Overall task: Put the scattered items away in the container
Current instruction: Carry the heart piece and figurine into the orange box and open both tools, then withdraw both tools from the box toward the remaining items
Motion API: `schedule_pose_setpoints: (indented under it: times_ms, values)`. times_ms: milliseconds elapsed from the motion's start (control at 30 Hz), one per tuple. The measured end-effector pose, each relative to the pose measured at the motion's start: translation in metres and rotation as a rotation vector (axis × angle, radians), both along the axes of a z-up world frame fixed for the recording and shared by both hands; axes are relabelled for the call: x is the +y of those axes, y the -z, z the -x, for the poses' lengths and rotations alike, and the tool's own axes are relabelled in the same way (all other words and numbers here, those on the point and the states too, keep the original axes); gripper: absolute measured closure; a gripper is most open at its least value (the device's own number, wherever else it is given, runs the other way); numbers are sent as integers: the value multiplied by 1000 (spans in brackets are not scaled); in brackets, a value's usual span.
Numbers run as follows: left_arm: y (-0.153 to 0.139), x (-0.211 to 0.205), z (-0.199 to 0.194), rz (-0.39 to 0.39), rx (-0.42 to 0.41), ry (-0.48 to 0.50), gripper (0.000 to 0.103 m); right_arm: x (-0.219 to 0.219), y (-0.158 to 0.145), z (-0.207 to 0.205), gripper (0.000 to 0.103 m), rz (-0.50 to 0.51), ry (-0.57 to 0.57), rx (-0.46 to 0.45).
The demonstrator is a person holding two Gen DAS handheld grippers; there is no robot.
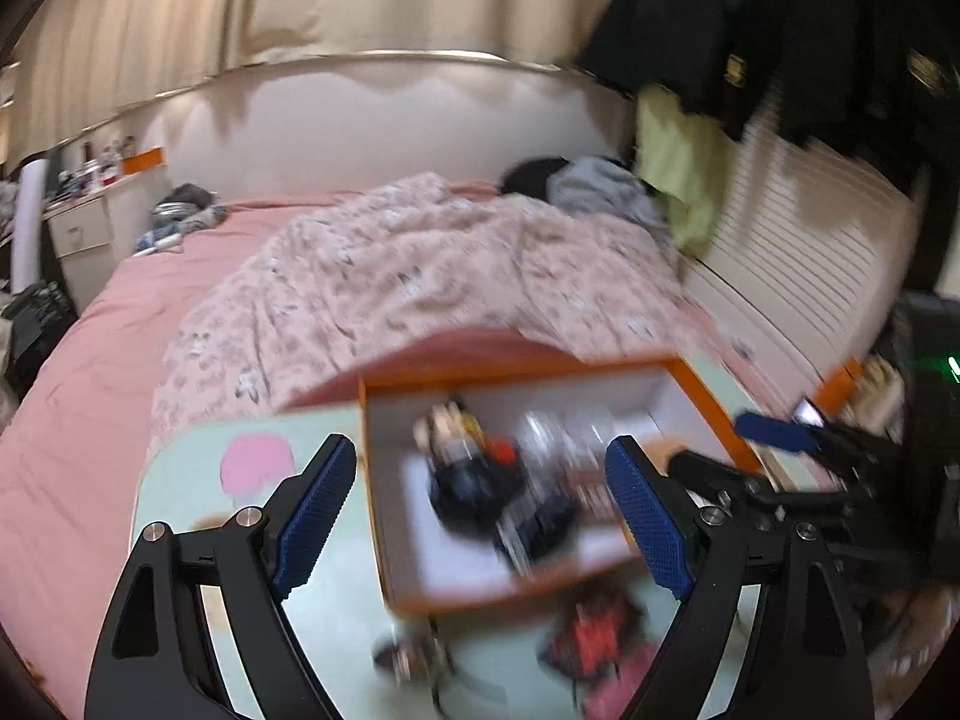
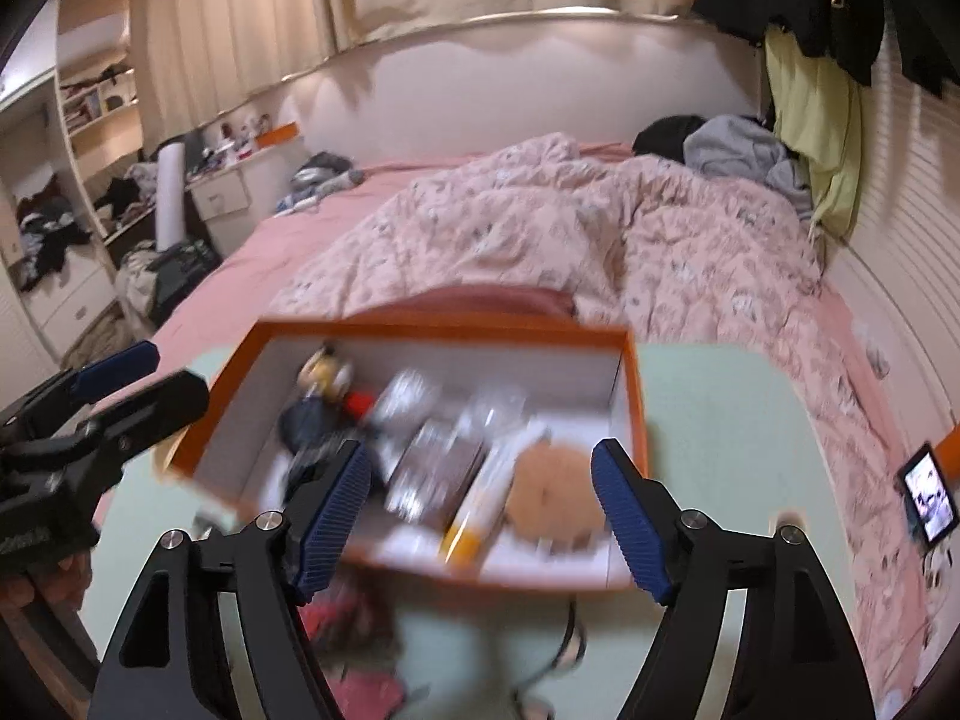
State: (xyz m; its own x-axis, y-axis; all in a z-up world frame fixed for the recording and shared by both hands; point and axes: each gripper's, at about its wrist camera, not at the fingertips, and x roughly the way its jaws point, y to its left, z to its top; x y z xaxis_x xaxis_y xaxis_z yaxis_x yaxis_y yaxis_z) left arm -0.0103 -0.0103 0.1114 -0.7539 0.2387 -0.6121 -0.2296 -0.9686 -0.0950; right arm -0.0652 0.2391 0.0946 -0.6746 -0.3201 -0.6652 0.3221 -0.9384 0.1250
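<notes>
the container [image 1: 702,387] is an open orange box with a pale inside, sitting on a pale green table [image 1: 336,606] at the foot of a pink bed [image 1: 90,372]. inside the box, blurred by motion, lie a small figure with a yellow and black head [image 2: 327,372], a dark bundle [image 1: 474,492], shiny clear wrapped packets [image 2: 414,396], a white and yellow tube [image 2: 480,510] and a round tan disc [image 2: 555,489]. in front of the box, on the table, a red and black item [image 1: 594,630] and a small dark item [image 1: 408,654] lie loose. the left gripper [image 1: 480,516] hangs over the box's near edge, jaws spread wide and empty. the right gripper [image 2: 480,516] does likewise, jaws spread and holding nothing.
</notes>
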Motion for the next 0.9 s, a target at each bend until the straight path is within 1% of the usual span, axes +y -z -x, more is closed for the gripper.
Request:
schedule_pose_setpoints:
  times_ms: [67,133,200,300,333,500,567,633,667,700,767,800,833,900]
  values:
    - [11,-1,-24,2,-26,16,18,1,7,-20,24,-15,-12,-14]
    - [24,-2,-42,3,-50,18,18,3,20,-39,22,-34,-22,-41]
    - [42,-2,-57,21,-83,-2,18,4,33,-52,22,-53,-20,-62]
    - [63,0,-70,29,-98,-37,18,5,53,-65,22,-112,4,-85]
    - [68,1,-72,39,-98,-50,18,4,59,-65,22,-134,9,-106]
    - [87,9,-69,158,-116,-82,18,3,78,-58,22,-163,28,-188]
    - [94,11,-69,180,-127,-91,18,3,81,-59,15,-160,26,-198]
    - [100,13,-67,203,-145,-89,18,2,83,-59,2,-169,18,-205]
    - [102,14,-67,215,-144,-89,17,1,84,-59,0,-176,13,-212]
    - [102,15,-67,225,-141,-91,16,1,84,-59,0,-181,12,-210]
    - [102,16,-65,239,-144,-97,8,0,86,-59,0,-178,11,-209]
    - [103,16,-64,240,-147,-100,6,0,86,-58,0,-178,11,-210]
    - [104,15,-63,239,-153,-101,0,1,86,-58,0,-178,10,-210]
    - [105,14,-61,224,-161,-88,0,1,86,-57,0,-179,10,-209]
